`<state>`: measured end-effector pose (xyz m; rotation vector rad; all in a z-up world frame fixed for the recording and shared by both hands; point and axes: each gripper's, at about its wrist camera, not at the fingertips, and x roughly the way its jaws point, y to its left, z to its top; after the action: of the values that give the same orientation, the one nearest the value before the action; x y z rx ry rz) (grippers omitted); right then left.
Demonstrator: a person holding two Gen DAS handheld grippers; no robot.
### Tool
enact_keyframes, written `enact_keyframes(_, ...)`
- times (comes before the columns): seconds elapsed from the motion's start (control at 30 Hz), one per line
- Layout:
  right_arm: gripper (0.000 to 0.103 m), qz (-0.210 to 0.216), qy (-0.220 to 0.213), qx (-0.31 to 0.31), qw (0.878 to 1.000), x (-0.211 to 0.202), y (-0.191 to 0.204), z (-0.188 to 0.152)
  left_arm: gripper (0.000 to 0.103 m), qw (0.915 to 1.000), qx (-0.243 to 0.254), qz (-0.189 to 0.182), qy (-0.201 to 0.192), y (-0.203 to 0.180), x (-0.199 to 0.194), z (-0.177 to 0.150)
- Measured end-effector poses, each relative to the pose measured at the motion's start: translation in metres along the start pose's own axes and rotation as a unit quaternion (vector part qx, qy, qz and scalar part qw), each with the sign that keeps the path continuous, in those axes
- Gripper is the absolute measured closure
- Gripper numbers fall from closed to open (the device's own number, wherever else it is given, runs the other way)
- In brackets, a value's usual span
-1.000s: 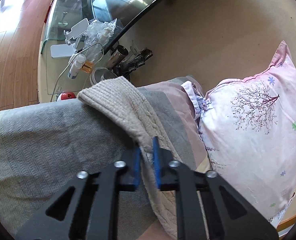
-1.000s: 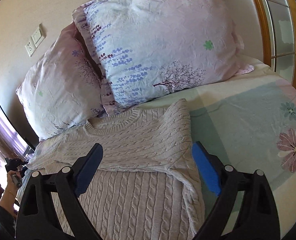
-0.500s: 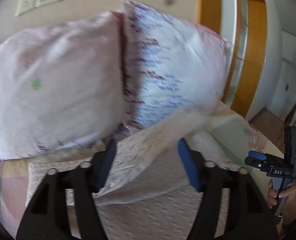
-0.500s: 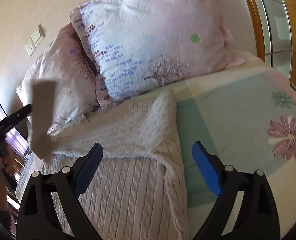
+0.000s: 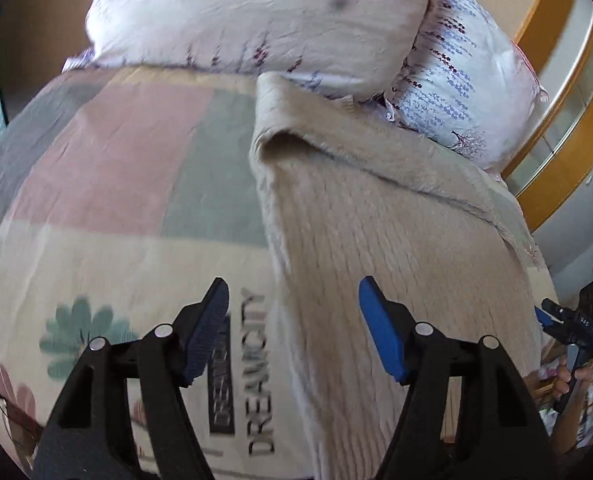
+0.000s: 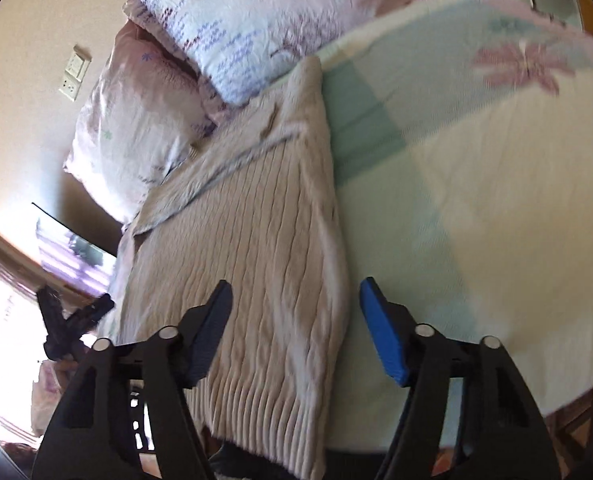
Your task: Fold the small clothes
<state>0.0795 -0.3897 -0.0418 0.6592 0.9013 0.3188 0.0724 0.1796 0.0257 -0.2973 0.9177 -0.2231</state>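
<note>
Patchwork bed carrying beige sweater, sleeves folded in. Left gripper and right gripper spread apart, empty, lower frame. Next, probably: pinch hem corners, fold upward.

Sweater lies on bedspread, before pillows.

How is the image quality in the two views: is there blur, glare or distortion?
Left wrist view: motion blur softens the sweater and pillows; the claw stays sharp; fisheye bends the bedspread. Right wrist view: similar blur on the sweater, and the window area at lower left is overexposed white.
</note>
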Motion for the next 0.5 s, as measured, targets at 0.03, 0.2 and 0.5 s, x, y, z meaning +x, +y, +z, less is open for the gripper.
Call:
enact_keyframes(0.03, 0.039, 0.003, -0.003, -0.003, 1.000, -0.003, 0.002, -0.007, 0.044, 0.9999, -0.012, -0.008, 0.003, 0.004, -0.003, -0.012)
enact_keyframes(0.2, 0.071, 0.036, 0.039, 0.002, 0.999, -0.006, 0.007, -0.036, 0.067, 0.9970, -0.041, -0.066, 0.002, 0.002, -0.021, -0.060)
enact_keyframes(0.5, 0.094, 0.096, 0.062, -0.003, 0.993, -0.002, 0.021, -0.061, 0.084, 0.9939, -0.027, -0.105, 0.019, -0.026, -0.022, -0.088)
